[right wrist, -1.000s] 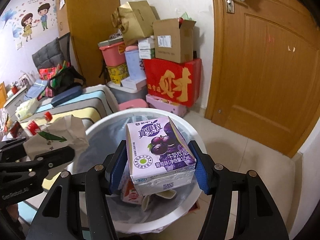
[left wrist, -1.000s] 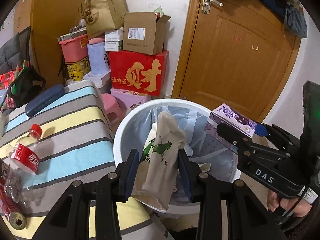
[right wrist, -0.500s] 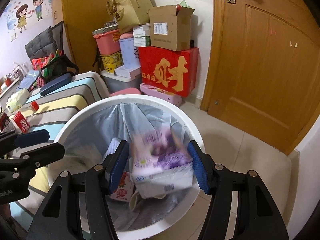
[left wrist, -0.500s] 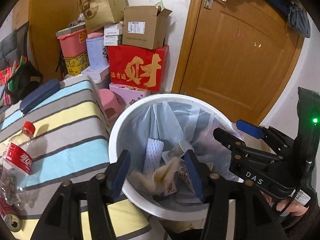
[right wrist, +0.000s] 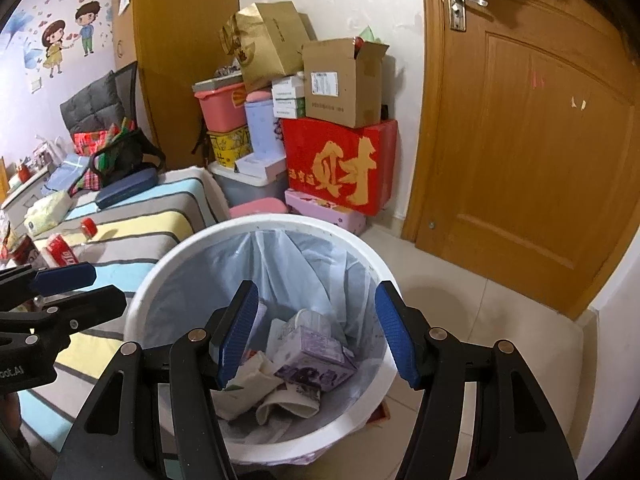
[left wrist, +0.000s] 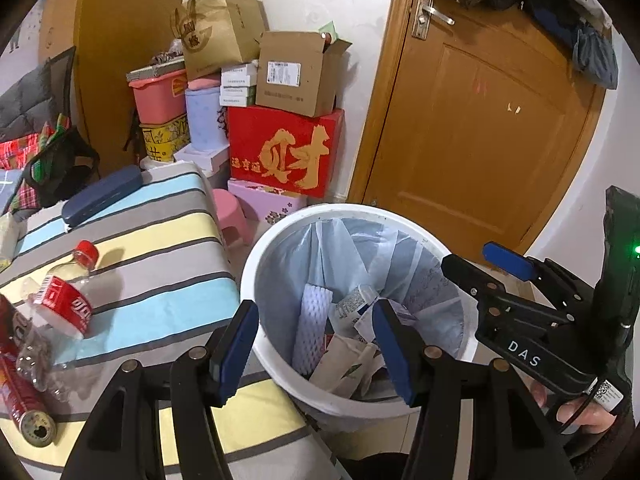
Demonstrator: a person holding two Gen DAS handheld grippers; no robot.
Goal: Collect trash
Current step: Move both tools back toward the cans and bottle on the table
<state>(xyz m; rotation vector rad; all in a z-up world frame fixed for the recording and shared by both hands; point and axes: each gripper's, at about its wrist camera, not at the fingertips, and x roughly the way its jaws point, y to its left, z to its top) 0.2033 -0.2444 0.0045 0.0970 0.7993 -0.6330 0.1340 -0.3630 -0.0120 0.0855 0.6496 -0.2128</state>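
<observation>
Both hand-held grippers, left gripper (left wrist: 314,344) and right gripper (right wrist: 318,334), now gape empty: the purple milk carton (right wrist: 316,364) and beige paper bag (left wrist: 340,364) dropped into the white lined bin (right wrist: 160,264), lower centre. 2 items binned; a crushed red-labelled bottle (left wrist: 66,300) waits lower left.

Right gripper (left wrist: 496,264) body bore white letters "DAS". Red box (left wrist: 285,148) carried a large gold "财", with smaller gold characters beside it, unreadable. Bottle label (left wrist: 66,306) showed white script, too distorted to read.
</observation>
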